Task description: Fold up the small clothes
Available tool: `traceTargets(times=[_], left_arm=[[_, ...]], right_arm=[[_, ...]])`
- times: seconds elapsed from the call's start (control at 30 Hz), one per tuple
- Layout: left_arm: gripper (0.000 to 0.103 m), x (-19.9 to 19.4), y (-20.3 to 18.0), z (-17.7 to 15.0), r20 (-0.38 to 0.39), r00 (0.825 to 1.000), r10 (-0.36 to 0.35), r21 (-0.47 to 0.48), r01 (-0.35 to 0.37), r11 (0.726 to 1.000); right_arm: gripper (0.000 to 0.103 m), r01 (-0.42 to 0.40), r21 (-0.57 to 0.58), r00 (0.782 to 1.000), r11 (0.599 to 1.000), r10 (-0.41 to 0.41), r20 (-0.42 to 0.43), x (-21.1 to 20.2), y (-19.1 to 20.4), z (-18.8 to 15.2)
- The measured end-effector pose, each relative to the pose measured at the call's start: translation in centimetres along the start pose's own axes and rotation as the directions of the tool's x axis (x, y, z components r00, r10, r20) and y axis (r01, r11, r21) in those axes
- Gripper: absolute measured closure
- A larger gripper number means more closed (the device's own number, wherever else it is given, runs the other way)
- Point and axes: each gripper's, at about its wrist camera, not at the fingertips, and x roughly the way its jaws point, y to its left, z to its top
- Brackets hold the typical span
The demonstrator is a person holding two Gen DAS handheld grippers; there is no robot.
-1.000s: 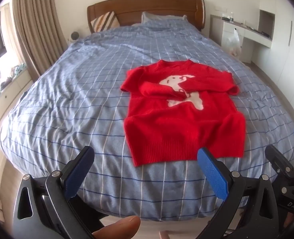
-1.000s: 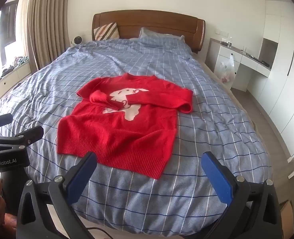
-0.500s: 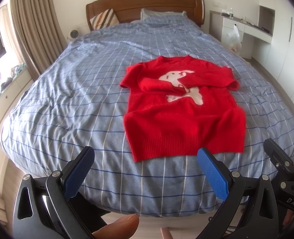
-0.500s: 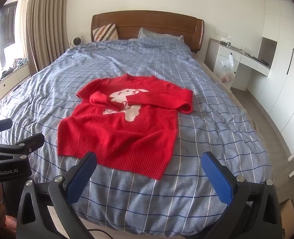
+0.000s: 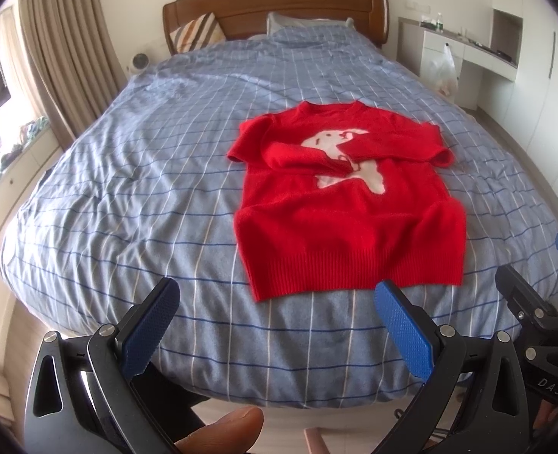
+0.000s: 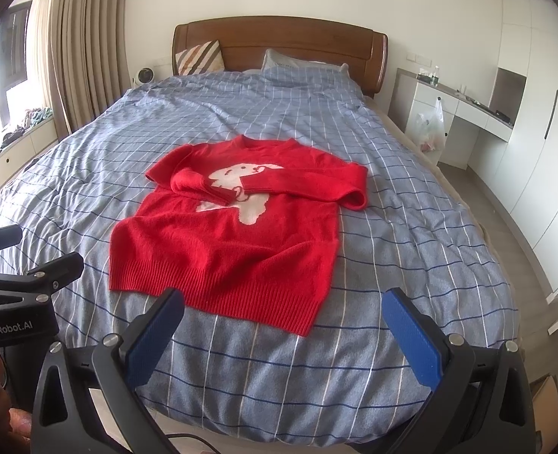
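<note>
A small red sweater (image 5: pixel 348 204) with a white animal print lies flat on the blue checked bed (image 5: pixel 127 189), both sleeves folded across its chest, hem toward me. It also shows in the right wrist view (image 6: pixel 233 234). My left gripper (image 5: pixel 277 325) is open and empty, held off the foot of the bed, short of the hem. My right gripper (image 6: pixel 282 331) is open and empty, also short of the hem. Each gripper shows at the edge of the other's view.
A wooden headboard (image 6: pixel 279 43) with pillows stands at the far end. Curtains (image 6: pixel 82 49) and a window bench are on the left. A white desk (image 6: pixel 464 109) with a plastic bag (image 6: pixel 428 126) and wardrobes are on the right.
Both grippers have drawn back a little from the bed and risen slightly; the sweater looks farther off. The sweater has not moved and both grippers stay open.
</note>
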Motion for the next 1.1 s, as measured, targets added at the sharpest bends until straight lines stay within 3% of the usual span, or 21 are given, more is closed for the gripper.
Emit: traceTargets(times=[1.1], left_arm=[[0.0,0.25,-0.28,-0.36,-0.026,1.0,-0.002,0.002,0.002,1.0]], right_arm=[[0.0,0.029,0.012,0.999,1.0,-0.028,-0.027,0.28,-0.7,-0.33]])
